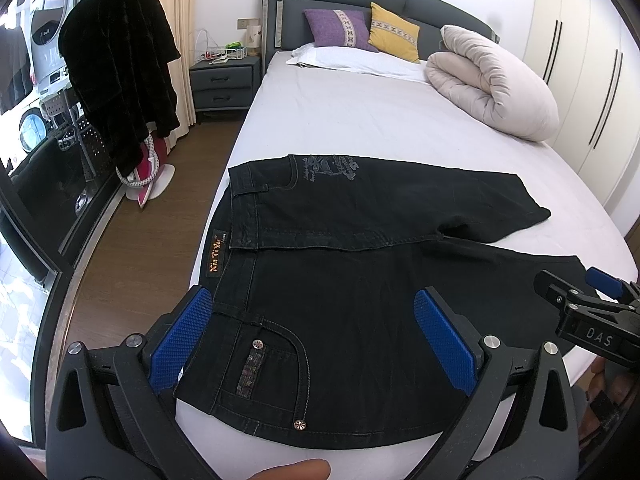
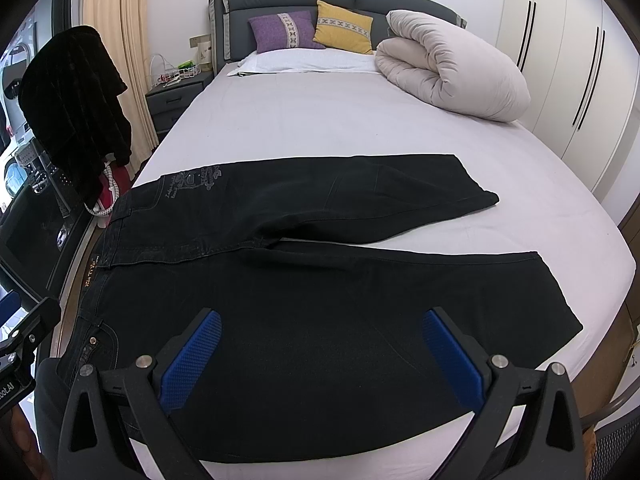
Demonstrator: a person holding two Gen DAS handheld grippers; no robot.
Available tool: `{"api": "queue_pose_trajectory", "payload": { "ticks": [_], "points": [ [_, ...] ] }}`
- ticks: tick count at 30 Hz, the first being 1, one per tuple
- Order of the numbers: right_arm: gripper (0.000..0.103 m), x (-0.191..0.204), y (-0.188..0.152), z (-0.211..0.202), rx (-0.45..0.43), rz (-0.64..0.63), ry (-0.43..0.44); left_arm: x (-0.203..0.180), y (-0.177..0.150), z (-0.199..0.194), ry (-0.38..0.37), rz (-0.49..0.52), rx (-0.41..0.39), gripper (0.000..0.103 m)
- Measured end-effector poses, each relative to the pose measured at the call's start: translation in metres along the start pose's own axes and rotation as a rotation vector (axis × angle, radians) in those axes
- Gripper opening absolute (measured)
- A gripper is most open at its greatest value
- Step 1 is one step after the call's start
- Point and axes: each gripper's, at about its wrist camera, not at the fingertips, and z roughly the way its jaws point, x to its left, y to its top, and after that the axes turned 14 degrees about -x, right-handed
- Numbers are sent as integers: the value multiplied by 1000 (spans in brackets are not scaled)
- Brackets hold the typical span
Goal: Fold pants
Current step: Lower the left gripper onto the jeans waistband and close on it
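Note:
Black jeans (image 1: 340, 280) lie flat on the bed's near end, waistband to the left, both legs spread to the right; they also show in the right wrist view (image 2: 320, 272). My left gripper (image 1: 316, 332) is open and empty, just above the waist and near pocket. My right gripper (image 2: 320, 356) is open and empty over the near leg's thigh. The right gripper also shows at the right edge of the left wrist view (image 1: 580, 304). The left gripper shows at the left edge of the right wrist view (image 2: 20, 332).
The white sheet (image 2: 320, 120) stretches away behind the jeans. A rolled beige duvet (image 2: 452, 64) and purple (image 2: 280, 32) and yellow (image 2: 344, 28) pillows lie at the headboard. A dark garment (image 1: 120, 80) hangs left of the bed, beside a nightstand (image 1: 224, 80). Wardrobes (image 2: 568, 60) stand at the right.

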Motion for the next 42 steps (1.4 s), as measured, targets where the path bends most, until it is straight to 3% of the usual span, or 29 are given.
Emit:
{"api": "queue_pose_trajectory", "payload": {
  "ticks": [15,21,25,27,30,34,38,42],
  "points": [
    [103,3,-5,6,20,0,6,6,-8,17,1,-6,26,103],
    [103,4,-4,14,32,-9,29,17,-6,37,-52,-25,64,103],
    [103,4,1,23,21,-23,80,27,0,61,-139,-29,71,103],
    [103,2,5,29,16,-26,106,30,1,67,-125,-7,45,103],
    [103,-1,13,44,19,-23,151,35,-2,93,-73,37,111,103],
    [103,-8,25,69,19,-52,205,49,3,128,-71,-10,186,103],
    [103,-16,36,93,27,-87,268,60,38,177,-102,61,97,103],
    [97,-22,45,116,33,-165,343,62,81,249,-220,149,101,103]
  ]
}}
